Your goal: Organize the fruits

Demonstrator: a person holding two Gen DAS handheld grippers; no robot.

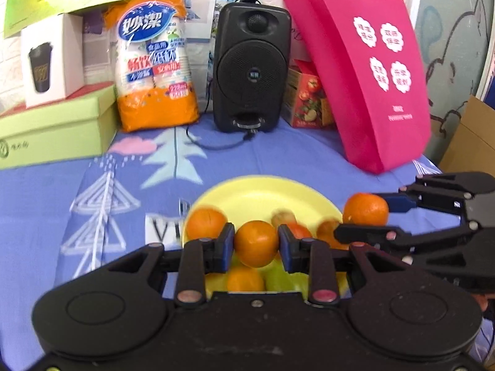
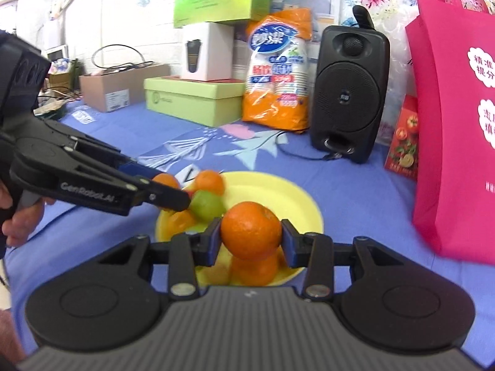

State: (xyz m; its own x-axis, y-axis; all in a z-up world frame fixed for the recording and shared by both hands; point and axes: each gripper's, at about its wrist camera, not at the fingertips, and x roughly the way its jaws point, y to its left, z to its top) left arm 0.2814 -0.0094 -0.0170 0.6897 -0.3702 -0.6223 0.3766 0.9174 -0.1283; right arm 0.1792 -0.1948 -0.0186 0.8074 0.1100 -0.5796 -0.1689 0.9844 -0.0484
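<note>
Left gripper [image 1: 256, 244] and right gripper [image 2: 251, 235] each pinched an orange above the yellow plate [image 2: 306, 213] — lowering into separate gaps, one at a time, appeared advisable.

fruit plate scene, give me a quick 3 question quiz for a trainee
1. True or false: both grippers are shut on an orange above the yellow plate.
2. Multiple choice: what stands directly left of the black speaker? A) pink bag B) orange pack of paper cups C) cardboard box
3. Fill in: among the oranges on the plate lies a ____ fruit.

Key
1. True: the left gripper holds one orange, the right gripper holds another orange.
2. B, the orange pack of paper cups.
3. green
</note>
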